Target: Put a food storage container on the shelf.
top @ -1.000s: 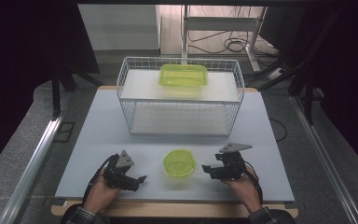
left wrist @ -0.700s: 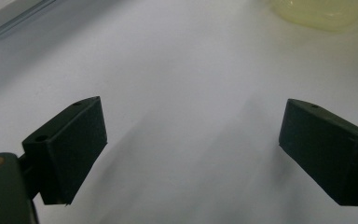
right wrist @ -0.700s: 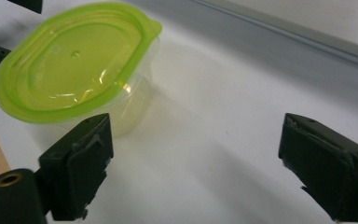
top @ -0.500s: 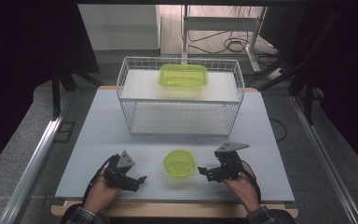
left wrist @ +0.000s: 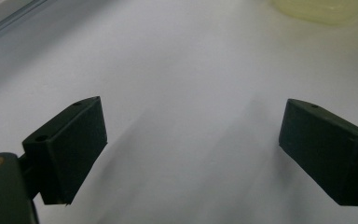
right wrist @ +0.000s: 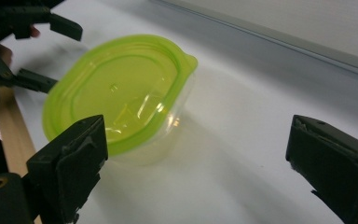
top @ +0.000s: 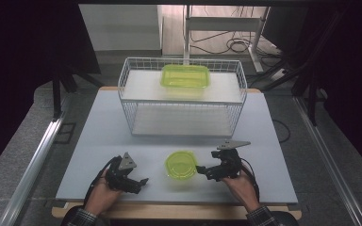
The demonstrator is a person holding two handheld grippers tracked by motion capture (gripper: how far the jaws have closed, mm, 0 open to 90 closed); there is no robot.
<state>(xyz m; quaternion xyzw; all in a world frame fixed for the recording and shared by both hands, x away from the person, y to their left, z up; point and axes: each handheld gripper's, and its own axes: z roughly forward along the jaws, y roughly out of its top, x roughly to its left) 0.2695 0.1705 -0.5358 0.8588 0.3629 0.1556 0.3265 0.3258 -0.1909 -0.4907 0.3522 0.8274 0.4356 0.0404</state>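
We note the round green-lidded container [top: 181, 165] on the white table [top: 99, 141], front centre, between both grippers. Right gripper [top: 201, 169]: jaws just opened wide, pointed at container, not touching. Left gripper [top: 141, 181]: jaws apart, nothing between (container cut off at frame top in its view). Rectangular green-lidded box [top: 185, 76] sits in wire basket [top: 181, 96], contents unclear.

Bare table [top: 99, 136] lies open at the frame's left and right. The wire basket [top: 132, 101] blocks the upper middle. The small green container [top: 181, 164] stands low centre, between the left gripper [top: 143, 181] and right gripper [top: 199, 168].
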